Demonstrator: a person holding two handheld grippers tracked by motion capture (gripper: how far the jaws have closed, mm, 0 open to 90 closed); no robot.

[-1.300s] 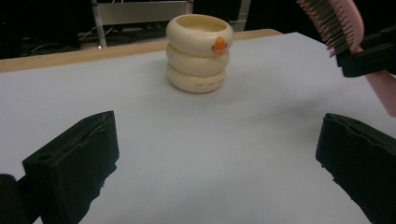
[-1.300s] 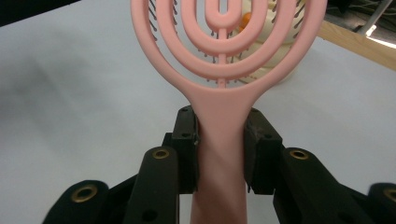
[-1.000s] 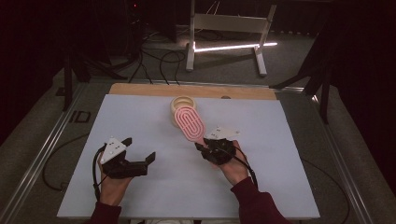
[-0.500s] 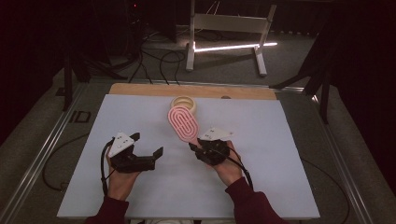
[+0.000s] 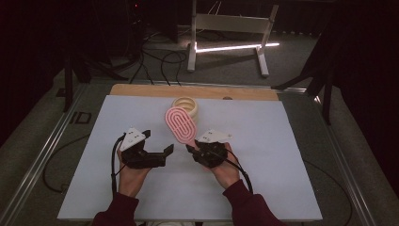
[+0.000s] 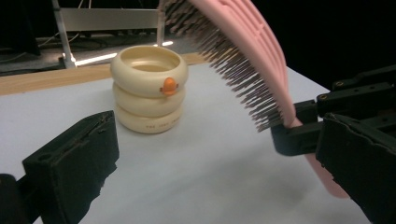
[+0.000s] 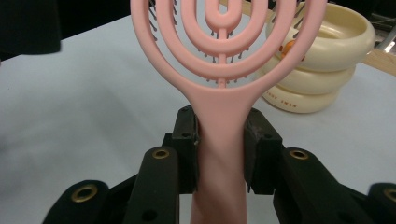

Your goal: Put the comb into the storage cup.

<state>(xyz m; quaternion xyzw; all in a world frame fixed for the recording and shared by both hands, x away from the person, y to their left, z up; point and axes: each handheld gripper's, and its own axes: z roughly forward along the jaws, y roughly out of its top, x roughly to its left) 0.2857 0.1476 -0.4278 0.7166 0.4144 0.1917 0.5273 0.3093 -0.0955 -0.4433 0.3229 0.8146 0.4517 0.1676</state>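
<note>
The right gripper is clamped on the handle of the pink hairbrush — in the right gripper view both pads press the handle's sides just below where it widens into the oval head, and the brush stands up out of the jaws. From the high view the brush is lifted off the white table, head tilted forward and to the left, its far end over the cream ringed pot that stands near the table's far edge. The left gripper view shows the bristles facing down toward the table, with the pot beyond and apart from them.

The left gripper is released, jaws spread wide and nothing between them; it sits just beside the brush handle, aimed toward it, not touching.

As a judgement: the pickup is done and the grip looks firm. What is left appears to be either a handover to the free gripper or setting the brush into or by the pot — the frames do not settle which, and neither has begun
</note>
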